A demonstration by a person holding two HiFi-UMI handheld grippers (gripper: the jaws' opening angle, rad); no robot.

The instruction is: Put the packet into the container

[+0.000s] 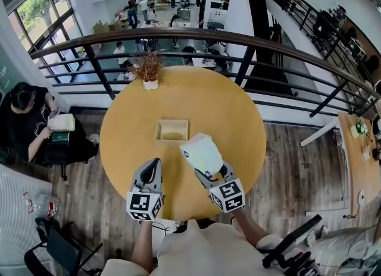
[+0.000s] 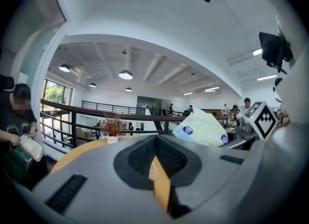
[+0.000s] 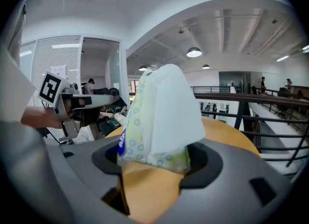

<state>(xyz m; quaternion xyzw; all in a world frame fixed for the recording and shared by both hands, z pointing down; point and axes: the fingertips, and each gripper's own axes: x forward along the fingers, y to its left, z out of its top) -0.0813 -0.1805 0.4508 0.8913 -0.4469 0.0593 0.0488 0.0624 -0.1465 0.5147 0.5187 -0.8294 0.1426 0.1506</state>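
A small open wooden container [image 1: 158, 131] sits near the middle of the round yellow table [image 1: 229, 105]; I see nothing in it. My right gripper [image 1: 207, 169] is shut on a white packet [image 1: 202, 152] with a blue-dotted edge, held above the table just right of and nearer than the container. In the right gripper view the packet [image 3: 161, 117] stands upright between the jaws [image 3: 154, 162]. My left gripper [image 1: 155, 165] hovers near the table's front edge, shut and holding nothing [image 2: 155, 158]. The packet [image 2: 203, 129] also shows in the left gripper view, to the right.
A potted dried plant [image 1: 149, 69] stands at the table's far edge. A dark railing [image 1: 250, 41] curves behind the table. A person [image 1: 24, 120] sits at the left. Another table [image 1: 357, 162] is at the right, and chairs [image 1: 59, 248] stand near me.
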